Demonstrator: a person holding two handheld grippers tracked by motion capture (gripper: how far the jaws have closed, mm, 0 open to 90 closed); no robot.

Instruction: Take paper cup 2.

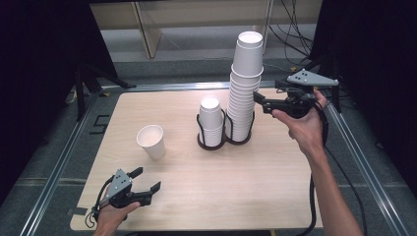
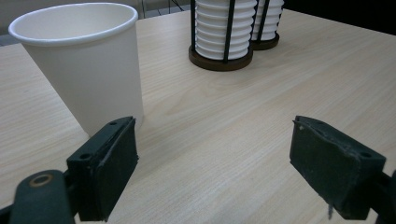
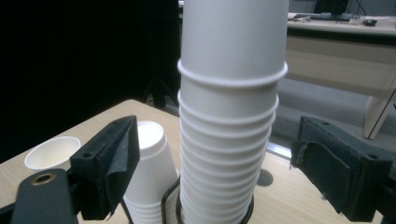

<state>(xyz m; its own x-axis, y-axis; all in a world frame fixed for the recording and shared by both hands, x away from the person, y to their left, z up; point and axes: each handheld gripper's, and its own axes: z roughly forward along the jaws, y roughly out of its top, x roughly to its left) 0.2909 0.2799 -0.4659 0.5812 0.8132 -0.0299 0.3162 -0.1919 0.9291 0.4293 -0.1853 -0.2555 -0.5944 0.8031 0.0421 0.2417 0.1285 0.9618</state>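
Reaching toward the tall stack from its 3 o'clock side, our right gripper has its jaws wide open, with the stack between them in the right gripper view but no pad touching it. The top cup sits loosely, raised above the others, and we judge it is the one to take. Both stacks stand upside down in a black holder near the middle of the table; the short stack is just beside the tall one, at its 9 o'clock.

Our left gripper rests low at the 7 o'clock corner, jaws open and empty. The single cup stands upright at its 12 o'clock, near but apart.

We see some risks here. The tall stack is high and narrow, so a push from one pad before the other can tip it out of the holder toward the short stack. If the jaws close too low, they can catch several cups together. If they press too hard, the thin paper wall can crush. A cup that sticks to the next one can also lift the stack.
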